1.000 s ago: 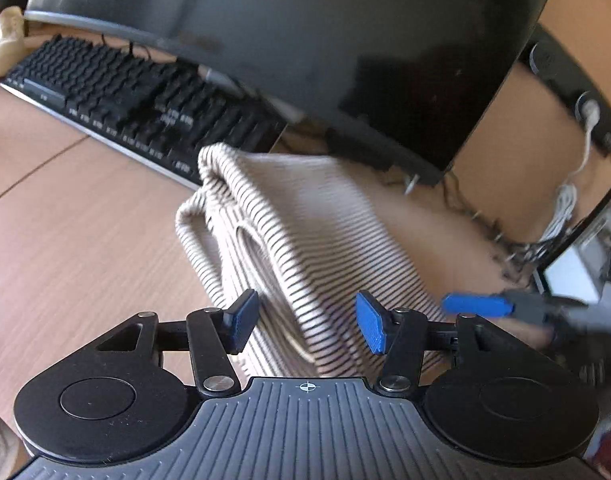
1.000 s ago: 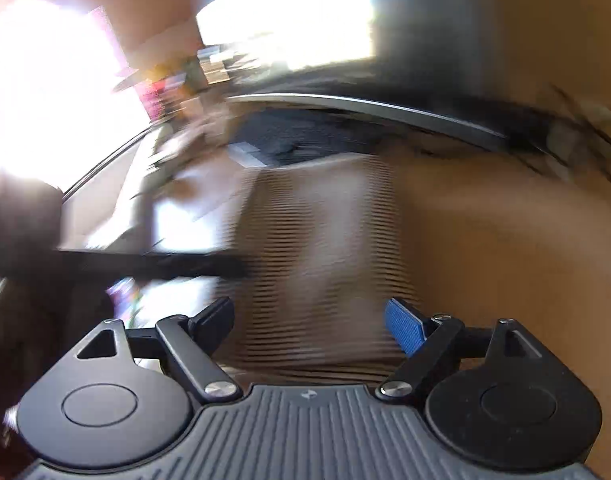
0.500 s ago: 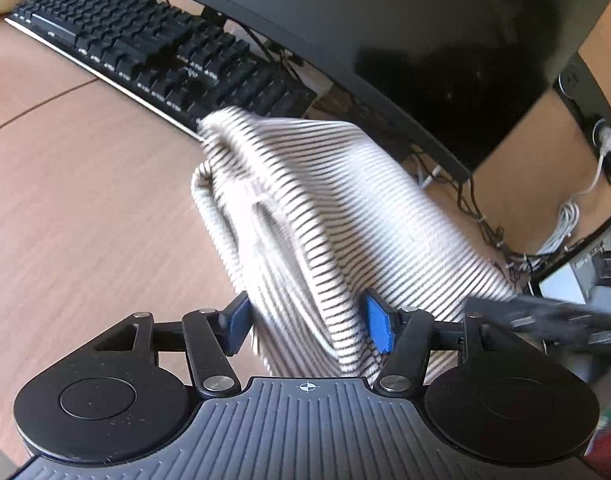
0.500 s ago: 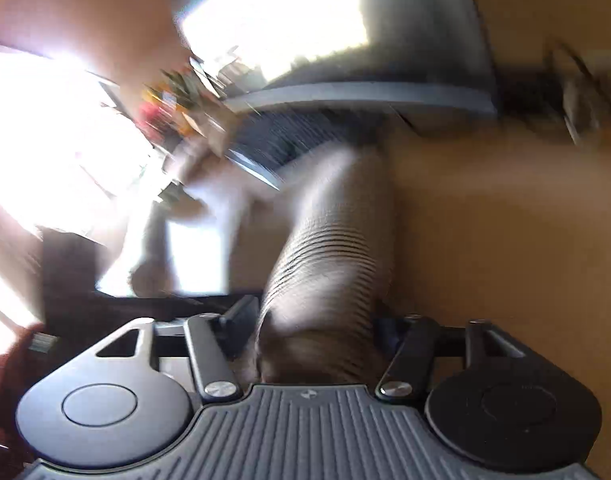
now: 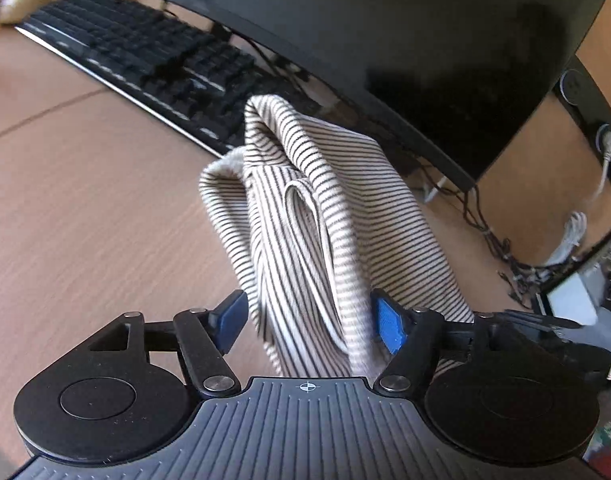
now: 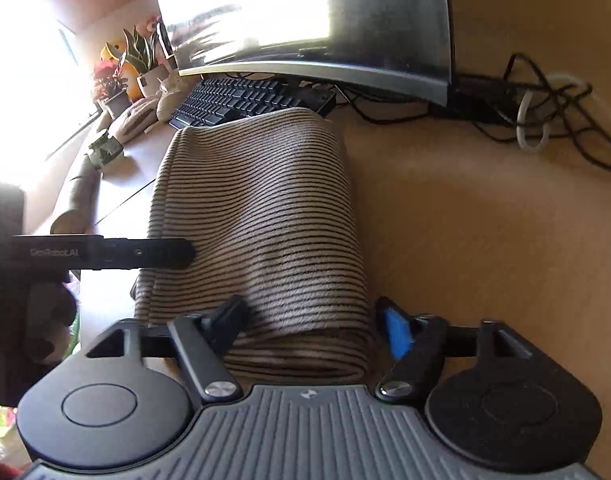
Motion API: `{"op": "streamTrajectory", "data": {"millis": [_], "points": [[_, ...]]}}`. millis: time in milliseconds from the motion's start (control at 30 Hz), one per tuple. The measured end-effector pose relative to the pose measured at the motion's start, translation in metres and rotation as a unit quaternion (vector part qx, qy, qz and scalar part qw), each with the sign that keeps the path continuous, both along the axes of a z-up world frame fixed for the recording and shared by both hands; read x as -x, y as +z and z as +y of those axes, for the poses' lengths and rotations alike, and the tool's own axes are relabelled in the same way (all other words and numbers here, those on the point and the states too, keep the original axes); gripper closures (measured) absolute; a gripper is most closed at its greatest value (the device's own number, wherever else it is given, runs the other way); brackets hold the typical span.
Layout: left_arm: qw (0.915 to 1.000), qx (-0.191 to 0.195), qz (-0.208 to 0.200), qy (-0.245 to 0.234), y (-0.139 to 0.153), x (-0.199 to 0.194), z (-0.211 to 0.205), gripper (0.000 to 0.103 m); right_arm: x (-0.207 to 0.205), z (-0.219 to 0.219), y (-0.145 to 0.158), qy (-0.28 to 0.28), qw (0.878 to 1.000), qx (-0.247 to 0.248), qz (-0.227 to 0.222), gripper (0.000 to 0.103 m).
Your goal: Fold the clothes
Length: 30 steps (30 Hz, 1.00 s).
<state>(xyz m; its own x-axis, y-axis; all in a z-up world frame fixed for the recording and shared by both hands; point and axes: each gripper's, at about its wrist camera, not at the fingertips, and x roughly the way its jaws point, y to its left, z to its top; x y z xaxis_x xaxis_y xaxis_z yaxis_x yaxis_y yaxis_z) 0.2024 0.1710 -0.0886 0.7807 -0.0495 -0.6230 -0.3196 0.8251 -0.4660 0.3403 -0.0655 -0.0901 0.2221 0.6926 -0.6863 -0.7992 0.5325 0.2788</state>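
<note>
**Striped garment folded on a wooden desk, between two opening grippers**

The striped garment (image 5: 329,216), cream with thin dark lines, lies folded into a thick bundle on the wooden desk (image 5: 89,216), just in front of a black keyboard (image 5: 153,60) and a curved monitor (image 5: 405,40). The left gripper (image 5: 311,322) has its jaws spreading, cloth between them, pads not pressing. The right gripper (image 6: 313,328) straddles the bundle's near folded edge, jaws also spreading, pads loose. Tangled cables (image 6: 545,112) lie beside the monitor.
</note>
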Motion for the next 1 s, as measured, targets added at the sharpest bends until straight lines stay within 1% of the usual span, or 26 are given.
{"op": "streamTrajectory", "data": {"millis": [67,100,133,167,267,333,400,533,600,667,767,867,933,1000], "points": [[0.9994,-0.022,0.000,0.027,0.009,0.015,-0.014,0.028,0.008,-0.008,0.006,-0.002,1.000,-0.006,-0.009,0.009],[0.9985,-0.036,-0.001,0.041,0.014,0.024,-0.024,0.021,0.013,-0.012,0.009,-0.004,1.000,-0.009,-0.016,0.000],[0.9969,-0.054,-0.002,0.057,0.020,0.034,-0.035,0.015,0.018,-0.016,0.012,-0.006,1.000,-0.012,-0.023,0.000],[0.9949,-0.070,-0.004,0.072,0.024,0.043,-0.046,0.005,0.022,-0.020,0.017,-0.010,0.999,-0.015,-0.032,0.000],[0.9880,-0.115,-0.007,0.103,0.032,0.067,-0.079,0.000,0.036,-0.040,0.027,-0.016,0.998,-0.022,-0.054,0.000],[0.9834,-0.136,-0.002,0.120,0.035,0.078,-0.098,0.000,0.044,-0.049,0.029,-0.018,0.997,-0.024,-0.065,0.000],[0.9798,-0.146,0.002,0.137,0.038,0.085,-0.110,0.000,0.051,-0.056,0.029,-0.019,0.997,-0.024,-0.074,0.000],[0.9725,-0.169,0.016,0.159,0.043,0.094,-0.125,0.000,0.061,-0.065,0.030,-0.026,0.995,-0.038,-0.086,0.000],[0.9686,-0.181,0.024,0.169,0.044,0.097,-0.131,0.000,0.066,-0.069,0.033,-0.026,0.993,-0.049,-0.100,0.000],[0.9677,-0.183,0.035,0.170,0.041,0.097,-0.135,0.000,0.071,-0.071,0.037,-0.026,0.991,-0.061,-0.115,0.000],[0.9702,-0.170,0.037,0.169,0.040,0.101,-0.134,0.000,0.077,-0.073,0.039,-0.019,0.989,-0.078,-0.126,0.000],[0.9667,-0.181,0.027,0.179,0.046,0.107,-0.137,0.000,0.083,-0.073,0.038,-0.014,0.988,-0.092,-0.123,0.000],[0.9638,-0.188,0.025,0.187,0.050,0.109,-0.137,0.000,0.088,-0.073,0.036,-0.012,0.988,-0.089,-0.124,0.000],[0.9620,-0.190,0.032,0.193,0.052,0.109,-0.138,0.000,0.093,-0.072,0.034,-0.007,0.988,-0.080,-0.129,0.000]]}}
